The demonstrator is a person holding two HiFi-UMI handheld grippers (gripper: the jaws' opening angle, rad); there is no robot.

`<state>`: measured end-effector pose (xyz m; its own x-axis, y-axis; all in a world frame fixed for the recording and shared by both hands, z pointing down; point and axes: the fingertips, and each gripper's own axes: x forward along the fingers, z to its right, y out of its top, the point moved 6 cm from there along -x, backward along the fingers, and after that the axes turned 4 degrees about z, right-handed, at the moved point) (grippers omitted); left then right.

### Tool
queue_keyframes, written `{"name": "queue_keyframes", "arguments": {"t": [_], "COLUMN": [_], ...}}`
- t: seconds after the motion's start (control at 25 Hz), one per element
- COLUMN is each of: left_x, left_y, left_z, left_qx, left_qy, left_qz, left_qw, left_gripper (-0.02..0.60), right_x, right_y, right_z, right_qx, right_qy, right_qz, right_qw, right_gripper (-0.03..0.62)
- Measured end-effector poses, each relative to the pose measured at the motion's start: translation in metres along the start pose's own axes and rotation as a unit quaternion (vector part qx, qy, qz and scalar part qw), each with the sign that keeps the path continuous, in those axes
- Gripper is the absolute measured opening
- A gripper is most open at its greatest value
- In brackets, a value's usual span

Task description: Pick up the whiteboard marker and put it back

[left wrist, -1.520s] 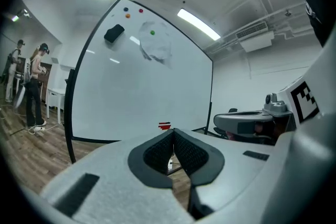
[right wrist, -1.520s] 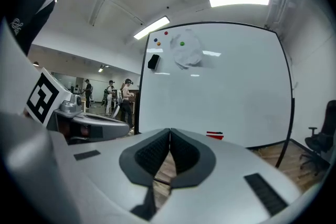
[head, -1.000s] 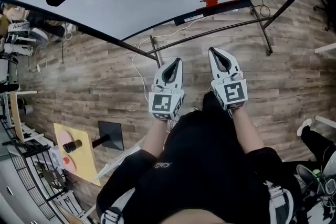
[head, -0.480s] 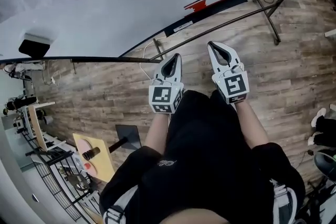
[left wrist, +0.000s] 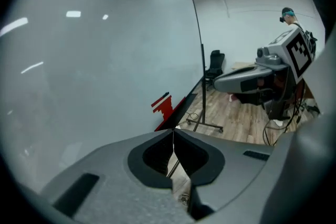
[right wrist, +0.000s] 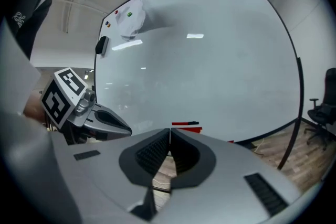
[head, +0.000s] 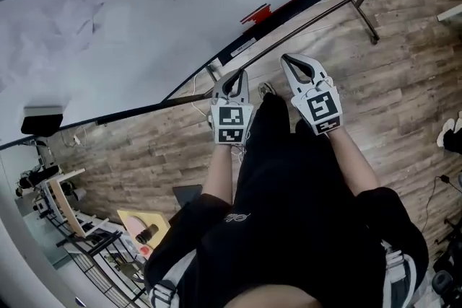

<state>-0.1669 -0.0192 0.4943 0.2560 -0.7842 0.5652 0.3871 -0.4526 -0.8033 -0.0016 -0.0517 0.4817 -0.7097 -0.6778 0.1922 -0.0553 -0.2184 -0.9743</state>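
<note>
Red item [head: 256,13] on the whiteboard ledge [head: 234,48]: too small, indistinct.

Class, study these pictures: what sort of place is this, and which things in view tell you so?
Probably an office or lab workroom. A large whiteboard stands on a metal frame, a black office chair sits farther off, and the floor is wood plank.

The left gripper [left wrist: 173,132], fingers pressed together on nothing, points along the whiteboard [left wrist: 105,60] toward a red whiteboard marker [left wrist: 160,102] at its lower edge. The right gripper [left wrist: 220,81] hovers beyond.
</note>
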Motion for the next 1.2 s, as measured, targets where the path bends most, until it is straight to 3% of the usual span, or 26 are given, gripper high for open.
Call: {"name": "queue_keyframes", "arguments": {"t": [0.24,0.48,0.6,0.8,1.2], "left_x": [0.040,0.071,0.089,0.111,0.144], "left_y": [-0.011,-0.028,-0.033,-0.044,-0.054], "left_z": [-0.030,-0.044,-0.044,-0.041,-0.035], "left_qx": [0.082,0.179,0.196,0.224,0.255], "left_qy": [-0.017,-0.045,-0.068,-0.093,-0.093], "left_qz": [-0.052,-0.118,-0.136,-0.172,-0.226], "left_qw": [0.9951,0.9756,0.9687,0.9548,0.9356], "left_gripper": [0.008,0.009,0.014,0.109,0.118], "right_x": [0.026,0.048,0.054,0.053,0.029], "right_y": [-0.001,0.002,0.003,0.002,-0.007], "right_z": [0.006,-0.007,-0.008,0.001,0.036], "right_qx": [0.000,0.013,0.006,0.010,0.030], "right_qy": [-0.022,-0.023,-0.022,-0.040,-0.096], "right_qz": [-0.026,-0.037,-0.043,-0.049,-0.052], "right_qw": [0.999,0.999,0.999,0.998,0.994], "right_gripper": [0.004,0.004,0.004,0.004,0.003]}}
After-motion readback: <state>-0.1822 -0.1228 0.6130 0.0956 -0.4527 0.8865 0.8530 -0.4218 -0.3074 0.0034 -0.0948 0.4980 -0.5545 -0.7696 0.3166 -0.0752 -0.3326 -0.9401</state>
